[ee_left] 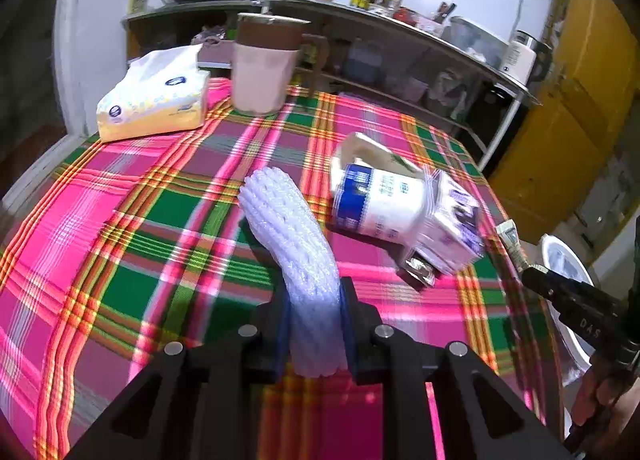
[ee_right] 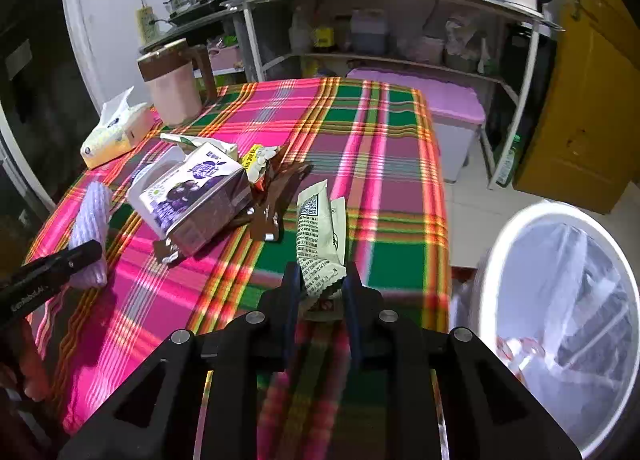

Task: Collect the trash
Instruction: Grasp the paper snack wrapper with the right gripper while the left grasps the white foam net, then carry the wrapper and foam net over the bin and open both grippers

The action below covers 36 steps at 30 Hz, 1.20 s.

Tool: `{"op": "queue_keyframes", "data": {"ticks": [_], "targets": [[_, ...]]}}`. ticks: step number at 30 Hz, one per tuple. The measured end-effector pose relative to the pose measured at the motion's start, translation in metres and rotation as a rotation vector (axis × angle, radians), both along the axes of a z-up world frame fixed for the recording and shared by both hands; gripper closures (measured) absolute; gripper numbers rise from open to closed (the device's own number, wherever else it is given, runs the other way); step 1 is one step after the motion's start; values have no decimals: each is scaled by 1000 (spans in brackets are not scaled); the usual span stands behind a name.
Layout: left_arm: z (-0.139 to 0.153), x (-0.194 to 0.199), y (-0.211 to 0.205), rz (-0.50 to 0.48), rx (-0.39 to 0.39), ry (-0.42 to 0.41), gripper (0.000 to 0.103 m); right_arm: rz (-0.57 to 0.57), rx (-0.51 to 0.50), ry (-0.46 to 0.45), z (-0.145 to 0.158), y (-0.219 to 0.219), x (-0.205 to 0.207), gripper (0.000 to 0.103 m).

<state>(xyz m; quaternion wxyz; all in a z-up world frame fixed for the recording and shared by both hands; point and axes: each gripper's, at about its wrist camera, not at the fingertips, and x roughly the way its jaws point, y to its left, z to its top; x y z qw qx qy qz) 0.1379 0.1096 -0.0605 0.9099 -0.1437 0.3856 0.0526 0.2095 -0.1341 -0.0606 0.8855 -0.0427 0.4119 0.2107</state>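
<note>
Left gripper (ee_left: 316, 324) clamped on soft, springy foam net (ee_left: 296, 252), right gripper (ee_right: 322, 292) on light, crinkly wrapper (ee_right: 320, 236); best pinched low, probably.

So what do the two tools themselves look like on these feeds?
Both match: the left tool and right tool each have a matte black angular body with triangular cut-outs, four round silver bolt heads, and two black fingers faced with blue pads. Seen from the other camera, each side bears small pale lettering, too blurred to read. No cables or sleeves show.
</note>
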Motion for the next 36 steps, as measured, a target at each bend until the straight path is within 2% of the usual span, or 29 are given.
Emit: {"op": "queue_keyframes", "data": {"ticks": [19,29,36], "targets": [[45,-44,-75,-196,15,-92,80,-50,72,-97,43,-49,-71,81],[55,-46,-111,-291,24,-101,80,-100,94,-118,51,-79,-89,81],[54,-33,-144,-371,24,-95,80,-152,98,-114,48,-105,-90,81]]}}
